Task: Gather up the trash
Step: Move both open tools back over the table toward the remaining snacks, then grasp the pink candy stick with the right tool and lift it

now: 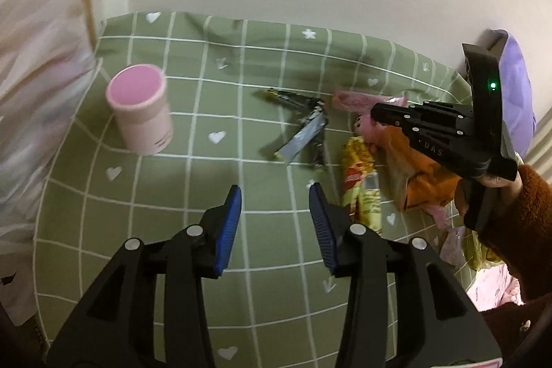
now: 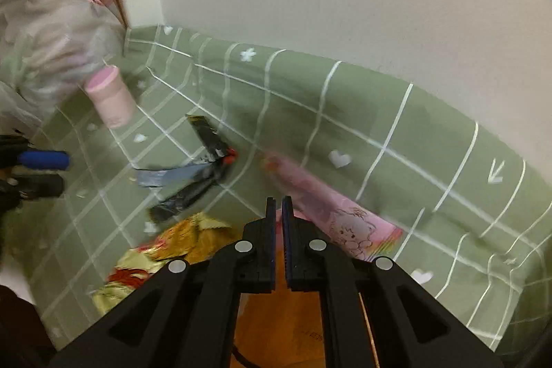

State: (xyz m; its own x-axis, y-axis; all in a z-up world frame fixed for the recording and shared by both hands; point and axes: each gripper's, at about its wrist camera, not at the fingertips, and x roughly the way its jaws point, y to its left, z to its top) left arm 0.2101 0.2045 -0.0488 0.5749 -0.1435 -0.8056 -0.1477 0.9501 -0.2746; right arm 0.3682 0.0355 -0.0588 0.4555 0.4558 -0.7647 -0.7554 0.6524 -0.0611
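Wrappers lie on a green checked cloth (image 1: 193, 181): a silver and black wrapper (image 1: 303, 137), a yellow one (image 1: 360, 185), a pink one (image 1: 365, 100) and an orange one (image 1: 424, 175). My left gripper (image 1: 275, 195) is open and empty above the cloth, near the yellow wrapper. My right gripper (image 1: 374, 112) shows from the side over the orange wrapper. In the right wrist view it (image 2: 278, 200) is nearly shut, with the orange wrapper (image 2: 279, 316) below it. Nothing shows between the pads. The pink wrapper (image 2: 331, 206), the yellow one (image 2: 155, 254) and the black one (image 2: 193, 175) lie around it.
A pink cylinder container (image 1: 141, 112) stands at the left on the cloth; it also shows in the right wrist view (image 2: 110, 95). A white plastic bag (image 1: 38, 68) hangs at the far left. A white wall backs the table. A purple cloth (image 1: 517, 85) lies at the right.
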